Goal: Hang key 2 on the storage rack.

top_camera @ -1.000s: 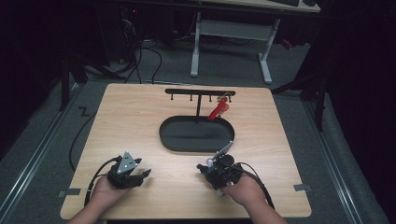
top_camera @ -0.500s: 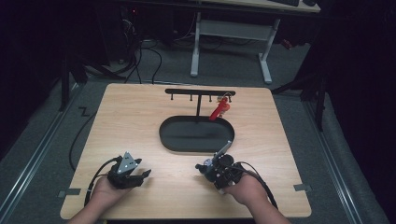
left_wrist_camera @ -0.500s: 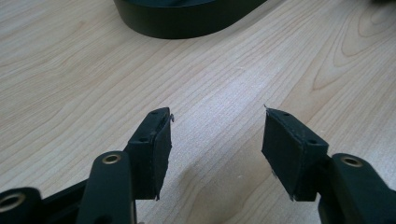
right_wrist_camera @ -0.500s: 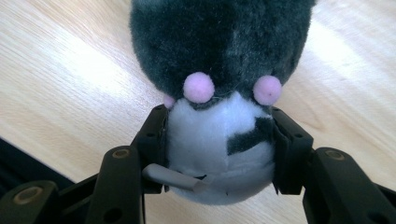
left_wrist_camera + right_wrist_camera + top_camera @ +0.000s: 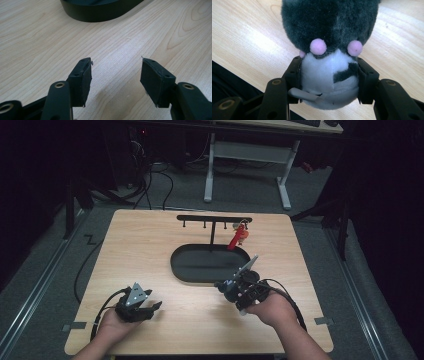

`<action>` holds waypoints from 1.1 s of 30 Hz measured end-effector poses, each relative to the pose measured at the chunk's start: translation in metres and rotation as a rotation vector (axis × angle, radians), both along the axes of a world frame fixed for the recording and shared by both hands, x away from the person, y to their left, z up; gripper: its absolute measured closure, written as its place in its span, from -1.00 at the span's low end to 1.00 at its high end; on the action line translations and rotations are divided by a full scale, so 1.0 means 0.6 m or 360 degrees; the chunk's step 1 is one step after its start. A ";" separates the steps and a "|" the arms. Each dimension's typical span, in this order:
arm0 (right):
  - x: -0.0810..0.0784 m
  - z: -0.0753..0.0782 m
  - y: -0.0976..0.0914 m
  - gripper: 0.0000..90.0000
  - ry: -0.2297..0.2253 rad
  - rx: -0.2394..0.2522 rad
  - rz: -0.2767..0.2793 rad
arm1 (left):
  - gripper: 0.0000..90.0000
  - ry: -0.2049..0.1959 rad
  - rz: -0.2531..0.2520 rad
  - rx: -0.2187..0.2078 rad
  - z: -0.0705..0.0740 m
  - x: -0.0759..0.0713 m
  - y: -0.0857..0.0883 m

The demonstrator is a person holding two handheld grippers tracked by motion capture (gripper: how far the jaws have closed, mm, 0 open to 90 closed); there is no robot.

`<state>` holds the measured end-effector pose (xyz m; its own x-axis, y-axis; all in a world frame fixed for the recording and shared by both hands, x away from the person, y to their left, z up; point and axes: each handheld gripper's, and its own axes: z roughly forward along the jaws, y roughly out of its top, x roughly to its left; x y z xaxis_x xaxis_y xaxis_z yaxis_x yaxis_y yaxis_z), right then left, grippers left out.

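**Gripping a plush toy beside the tray**

Clamping the plush toy [image 5: 329,57], the right gripper [image 5: 239,287] has just been closing its jaws on the white belly, above bare table [image 5: 150,245] just off the black tray's [image 5: 210,264] near rim. The toy is dark grey, with pink pompoms. The left gripper [image 5: 116,77] rests near the front edge, jaws apart, empty, wood all round.

No readable text, labels, brands, numbers or signs anywhere
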<state>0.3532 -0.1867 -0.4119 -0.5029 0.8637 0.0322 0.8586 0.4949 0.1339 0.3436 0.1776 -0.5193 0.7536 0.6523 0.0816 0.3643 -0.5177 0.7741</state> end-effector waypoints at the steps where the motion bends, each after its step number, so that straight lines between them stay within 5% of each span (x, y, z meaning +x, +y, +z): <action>1: 0.002 0.004 -0.001 0.09 0.0000 0.0001 -0.0001 | -0.06 -0.0001 0.0002 -0.0003 0.001 0.000 0.001; 33: 0.100 0.107 0.000 0.09 -0.0013 0.0034 -0.0018 | -0.17 -0.0015 -0.0009 0.0004 0.001 -0.005 0.012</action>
<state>0.4133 -0.1867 -0.3477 -0.4935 0.8685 0.0468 0.8629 0.4822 0.1514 0.3405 0.1845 -0.5185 0.7565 0.6478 0.0900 0.3542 -0.5215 0.7762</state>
